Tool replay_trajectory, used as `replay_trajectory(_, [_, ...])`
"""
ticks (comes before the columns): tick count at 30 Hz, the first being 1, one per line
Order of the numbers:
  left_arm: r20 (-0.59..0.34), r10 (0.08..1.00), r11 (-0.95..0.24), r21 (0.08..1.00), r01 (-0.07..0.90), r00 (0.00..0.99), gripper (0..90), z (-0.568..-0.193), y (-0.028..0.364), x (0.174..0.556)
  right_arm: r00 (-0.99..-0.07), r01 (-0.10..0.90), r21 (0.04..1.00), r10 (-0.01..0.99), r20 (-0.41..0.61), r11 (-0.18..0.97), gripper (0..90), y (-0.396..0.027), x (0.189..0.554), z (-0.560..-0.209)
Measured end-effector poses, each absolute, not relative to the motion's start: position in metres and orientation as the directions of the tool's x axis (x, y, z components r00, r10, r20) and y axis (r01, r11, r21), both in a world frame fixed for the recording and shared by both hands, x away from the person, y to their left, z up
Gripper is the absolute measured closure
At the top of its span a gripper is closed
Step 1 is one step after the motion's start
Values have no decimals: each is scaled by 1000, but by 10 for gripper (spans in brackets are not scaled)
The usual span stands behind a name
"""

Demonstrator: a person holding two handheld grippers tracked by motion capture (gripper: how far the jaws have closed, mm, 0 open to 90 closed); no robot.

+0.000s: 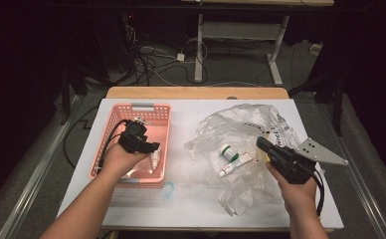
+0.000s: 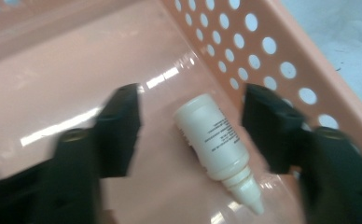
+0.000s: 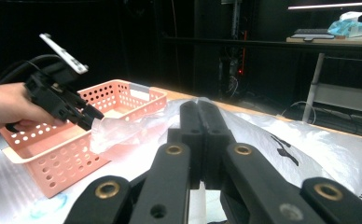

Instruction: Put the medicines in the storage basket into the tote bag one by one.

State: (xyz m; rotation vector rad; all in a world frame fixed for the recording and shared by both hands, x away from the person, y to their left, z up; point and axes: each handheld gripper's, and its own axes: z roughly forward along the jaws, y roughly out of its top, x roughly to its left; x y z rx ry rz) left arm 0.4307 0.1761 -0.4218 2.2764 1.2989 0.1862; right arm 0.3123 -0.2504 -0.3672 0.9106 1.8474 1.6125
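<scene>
**Bottle dropped in the basket, more waiting on the bag**

Nearest the person, the right gripper (image 1: 261,144) rests over the crumpled clear bag (image 1: 250,124) on the counter (image 1: 191,199), its jaws pressed flat together with nothing between them (the right gripper view shows the two black pads meeting edge to edge). Just beside its tip lie a small tube (image 1: 236,164) and a green-capped jar (image 1: 228,151), both on the thin, glossy plastic.

To the left, the left gripper (image 2: 191,133) hangs inside the pink basket (image 1: 158,112), jaws spread apart. Between them, but touched by neither pad, a white bottle (image 2: 214,140) lies on its side on the smooth, shiny floor, against the perforated wall, its tapered nozzle pointing toward the camera. The bottle looks like hard, matte plastic with fine print on its round body.

As I read it, the step in hand is the release: the bottle is delivered. The next move calls for lifting the left gripper clear without nudging the bottle, then fetching the tube or jar, where the slippery bag could bunch up under the jaws.
</scene>
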Motion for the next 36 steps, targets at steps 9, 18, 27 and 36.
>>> replay_trajectory(9, [-165, 832, -453, 348, 821, 529, 428, -442, 167, 441, -637, 146, 987, 770, 48, 59, 900, -252, 313, -367])
replay_trajectory(18, [-113, 816, -506, 334, 795, 567, 587, -444, 161, 437, -636, 151, 987, 770, 53, 57, 900, -251, 311, -366])
replay_trajectory(27, [-123, 794, -496, 435, 752, 595, 588, -425, 170, 426, -636, 145, 988, 771, 48, 58, 900, -253, 312, -366])
replay_trajectory(36, [-98, 777, -483, 540, 689, 621, 588, -403, 183, 402, -637, 146, 987, 769, 48, 60, 900, -251, 311, -366])
